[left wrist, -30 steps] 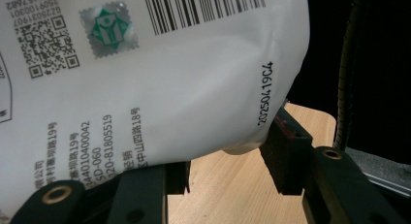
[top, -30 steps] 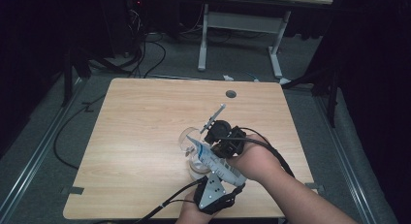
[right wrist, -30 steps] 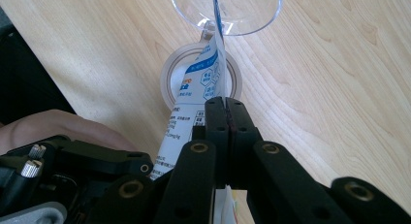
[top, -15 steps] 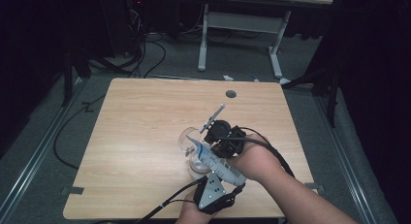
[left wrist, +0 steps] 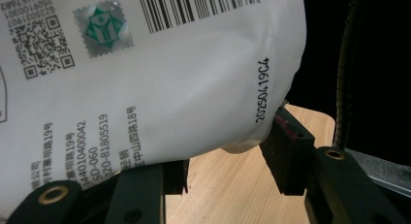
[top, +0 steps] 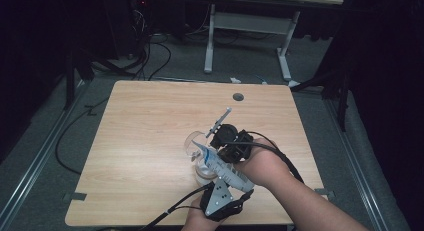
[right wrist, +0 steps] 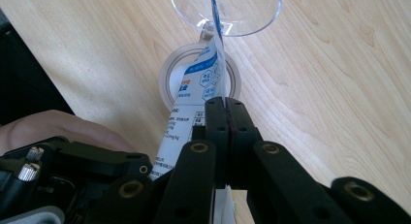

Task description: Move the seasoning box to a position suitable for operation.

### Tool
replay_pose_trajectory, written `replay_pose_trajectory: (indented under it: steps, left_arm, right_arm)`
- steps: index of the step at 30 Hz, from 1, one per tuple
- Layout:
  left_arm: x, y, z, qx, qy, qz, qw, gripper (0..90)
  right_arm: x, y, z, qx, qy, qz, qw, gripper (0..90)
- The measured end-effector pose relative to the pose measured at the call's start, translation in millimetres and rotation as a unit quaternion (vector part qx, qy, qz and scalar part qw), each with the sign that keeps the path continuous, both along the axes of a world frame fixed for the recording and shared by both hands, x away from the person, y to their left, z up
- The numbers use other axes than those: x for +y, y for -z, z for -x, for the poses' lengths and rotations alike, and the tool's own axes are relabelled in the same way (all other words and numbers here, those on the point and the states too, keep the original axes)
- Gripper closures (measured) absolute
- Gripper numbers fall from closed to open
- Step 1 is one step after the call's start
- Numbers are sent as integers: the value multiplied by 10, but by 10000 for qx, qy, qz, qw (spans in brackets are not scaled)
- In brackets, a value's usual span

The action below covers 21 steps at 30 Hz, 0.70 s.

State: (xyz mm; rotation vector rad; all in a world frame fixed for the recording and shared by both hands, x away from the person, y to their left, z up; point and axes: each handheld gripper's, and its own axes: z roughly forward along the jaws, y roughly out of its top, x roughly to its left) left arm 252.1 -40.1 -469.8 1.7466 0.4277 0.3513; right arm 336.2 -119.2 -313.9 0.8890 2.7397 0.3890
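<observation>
A white pouch (top: 220, 166) with blue print lies slanted above the table, its pointed tip inside a clear glass bowl (top: 194, 142). My right gripper (top: 220, 153) is shut on the pouch's thin edge. In the right gripper view the closed jaws (right wrist: 225, 112) pinch the pouch (right wrist: 194, 107), and the bowl (right wrist: 228, 15) lies beyond. My left gripper (top: 229, 180) at the near table edge holds the pouch's full lower end. In the left gripper view the bulging pouch (left wrist: 160, 78) sits between the two jaws, which press against its sides.
A white round ring-shaped thing (right wrist: 169, 73) rests on the table under the pouch, beside the bowl. The wooden table (top: 150, 121) has a cable hole (top: 238, 97) at its far side. Cables trail off the near edge, and a desk frame (top: 250, 26) stands beyond.
</observation>
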Motion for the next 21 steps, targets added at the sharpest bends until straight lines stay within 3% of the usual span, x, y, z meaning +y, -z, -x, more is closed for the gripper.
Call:
replay_pose_trajectory:
  steps: [21]
  left_arm:
    - [12,-28,1,-39,23,41,10000,563]
  right_arm:
    - [6,-26,3,-27,-10,-30,10000,900]
